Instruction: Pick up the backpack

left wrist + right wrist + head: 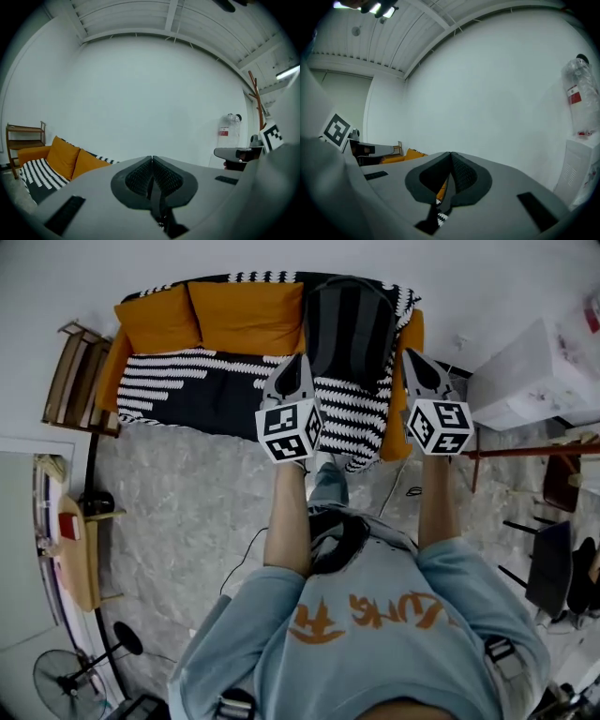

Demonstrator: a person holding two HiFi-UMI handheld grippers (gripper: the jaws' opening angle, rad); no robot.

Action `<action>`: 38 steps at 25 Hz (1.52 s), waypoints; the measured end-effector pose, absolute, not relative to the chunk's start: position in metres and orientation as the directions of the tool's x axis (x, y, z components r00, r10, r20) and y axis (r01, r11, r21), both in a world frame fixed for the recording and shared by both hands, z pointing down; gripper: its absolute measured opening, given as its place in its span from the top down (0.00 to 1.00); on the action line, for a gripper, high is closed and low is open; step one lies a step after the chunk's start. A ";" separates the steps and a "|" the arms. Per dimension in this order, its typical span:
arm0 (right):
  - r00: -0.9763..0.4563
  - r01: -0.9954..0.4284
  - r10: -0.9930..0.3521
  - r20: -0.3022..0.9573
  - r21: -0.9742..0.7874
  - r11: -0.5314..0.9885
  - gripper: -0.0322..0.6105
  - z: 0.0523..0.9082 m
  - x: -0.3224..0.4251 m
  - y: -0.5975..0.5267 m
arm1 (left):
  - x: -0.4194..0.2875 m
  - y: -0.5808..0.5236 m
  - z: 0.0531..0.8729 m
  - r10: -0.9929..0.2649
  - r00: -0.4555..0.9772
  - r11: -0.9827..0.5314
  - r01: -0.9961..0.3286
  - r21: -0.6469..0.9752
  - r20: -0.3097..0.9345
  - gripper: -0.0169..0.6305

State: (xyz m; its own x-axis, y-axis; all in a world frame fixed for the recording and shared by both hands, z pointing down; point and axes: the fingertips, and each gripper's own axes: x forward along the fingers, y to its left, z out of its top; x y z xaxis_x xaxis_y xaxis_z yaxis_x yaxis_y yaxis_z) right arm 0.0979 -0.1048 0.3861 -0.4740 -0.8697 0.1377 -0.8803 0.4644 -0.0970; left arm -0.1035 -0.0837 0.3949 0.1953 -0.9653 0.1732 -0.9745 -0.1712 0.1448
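Where the orange sofa ends at its right armrest, the backpack stands upright on the seat and leans back against the backrest. Its long axis runs straight away from the person, with the top end toward the white wall and the bottom end toward the front edge of the seat. It is dark grey to black, and lighter bands run along its length; which face is turned outward cannot be told. It rests on a black-and-white striped blanket that covers most of the seat and hangs over the front. In the head view the backpack lies between the two grippers. The left gripper shows just at its lower left edge and the right gripper just beside its right edge, and whether either touches it cannot be told. Each claw is pressed together with nothing between the pads: the left gripper view shows its jaws meeting along one line, with bare wall ahead, and the right gripper view shows the same. The sofa stands on a pale, marbled floor. A wooden shelf stands at its left end, a white cabinet off to its right and a fan near the person. A reddish wooden coat stand rises by the wall, under a ceiling of white slats.
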 end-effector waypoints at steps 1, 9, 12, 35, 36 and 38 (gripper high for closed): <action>-0.467 -0.884 -0.871 0.151 -0.110 0.455 0.95 0.395 0.093 -0.115 | -0.108 -0.094 0.403 -0.960 0.202 -0.176 -0.974 0.145 0.193 0.94; -0.414 -0.910 -0.877 0.245 -0.145 0.389 0.95 0.441 0.064 -0.196 | -0.127 -0.187 0.458 -0.910 0.279 -0.234 -0.956 0.176 0.307 0.94; -0.385 -0.923 -0.883 0.267 -0.144 0.358 0.95 0.448 0.063 -0.226 | -0.127 -0.221 0.468 -0.894 0.315 -0.264 -0.945 0.193 0.320 0.94; -0.394 -0.917 -0.819 0.418 -0.117 0.382 0.95 0.503 0.028 -0.306 | -0.143 -0.308 0.530 -0.846 0.358 -0.238 -0.917 0.320 0.396 0.94; -0.392 -0.918 -0.816 0.425 -0.121 0.378 0.95 0.507 0.030 -0.307 | -0.141 -0.310 0.533 -0.841 0.362 -0.241 -0.916 0.321 0.402 0.94; -0.385 -0.921 -0.813 0.435 -0.128 0.368 0.95 0.512 0.034 -0.309 | -0.138 -0.312 0.536 -0.835 0.368 -0.245 -0.915 0.322 0.410 0.94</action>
